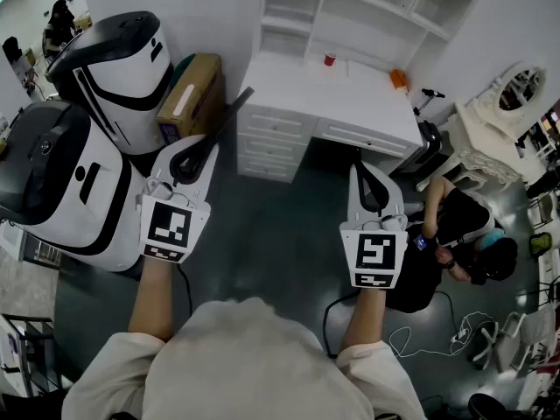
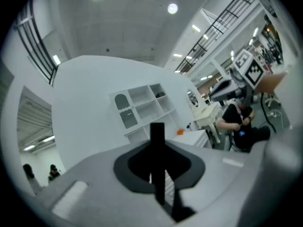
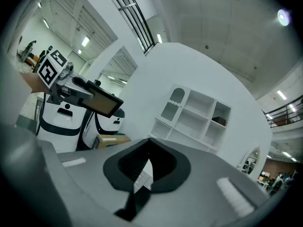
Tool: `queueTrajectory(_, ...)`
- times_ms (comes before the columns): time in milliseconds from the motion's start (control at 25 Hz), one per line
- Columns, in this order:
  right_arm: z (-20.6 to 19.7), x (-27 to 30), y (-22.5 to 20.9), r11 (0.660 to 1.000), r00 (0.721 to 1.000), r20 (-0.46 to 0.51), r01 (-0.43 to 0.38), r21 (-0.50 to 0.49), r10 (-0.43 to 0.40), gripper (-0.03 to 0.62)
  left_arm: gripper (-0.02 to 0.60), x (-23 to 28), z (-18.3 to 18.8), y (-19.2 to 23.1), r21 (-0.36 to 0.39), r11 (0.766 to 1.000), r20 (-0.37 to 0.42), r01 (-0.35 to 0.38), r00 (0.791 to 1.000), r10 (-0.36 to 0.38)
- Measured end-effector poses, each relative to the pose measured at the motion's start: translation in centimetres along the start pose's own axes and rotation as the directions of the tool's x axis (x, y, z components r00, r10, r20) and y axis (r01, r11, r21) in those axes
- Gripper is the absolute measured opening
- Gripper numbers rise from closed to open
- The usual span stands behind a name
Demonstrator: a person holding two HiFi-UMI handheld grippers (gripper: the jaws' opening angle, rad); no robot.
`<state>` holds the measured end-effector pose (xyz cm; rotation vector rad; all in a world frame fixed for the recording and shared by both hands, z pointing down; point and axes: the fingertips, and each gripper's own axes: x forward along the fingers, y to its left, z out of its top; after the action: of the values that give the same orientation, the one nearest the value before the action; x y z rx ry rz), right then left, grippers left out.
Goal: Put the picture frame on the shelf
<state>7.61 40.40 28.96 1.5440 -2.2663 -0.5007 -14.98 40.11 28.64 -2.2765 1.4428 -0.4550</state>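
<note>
My left gripper (image 1: 203, 151) is shut on the picture frame (image 1: 224, 121), a thin dark frame that sticks out ahead of the jaws towards the white desk (image 1: 350, 103). In the left gripper view the frame (image 2: 157, 136) stands edge-on as a dark upright bar between the jaws. The right gripper view shows its brownish face (image 3: 97, 101) held in the left gripper (image 3: 71, 90). The white shelf (image 1: 350, 7) stands on the back of the desk; the same shelf (image 3: 194, 115) shows several compartments. My right gripper (image 1: 363, 171) is level with the left one, shut, with nothing in it.
Two white and black robots (image 1: 122, 68) and a cardboard box (image 1: 188, 94) stand at the left. A small red cup (image 1: 330, 59) and an orange thing (image 1: 398, 79) sit on the desk. A seated person (image 1: 455, 226) and a white vanity (image 1: 516, 90) are right; cables (image 1: 420, 331) lie on the floor.
</note>
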Motion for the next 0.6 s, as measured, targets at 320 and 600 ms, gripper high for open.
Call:
queueTrajectory(320,0.0,-0.6,-0.4,0.999,0.999,0.04,-0.003,0.037,0.002,0.005,0.031,0.1,0.1,0.6,-0.126,0.991,-0.002,-0.034,0.999,0.034)
queueTrajectory(600,-1.9,-2.0,-2.1,0.995,0.999,0.047,-0.03,0.092,0.026,0.005,0.031,0.4,1.2,-1.3,-0.101,0.993,-0.002,-0.067,0.998,0.067)
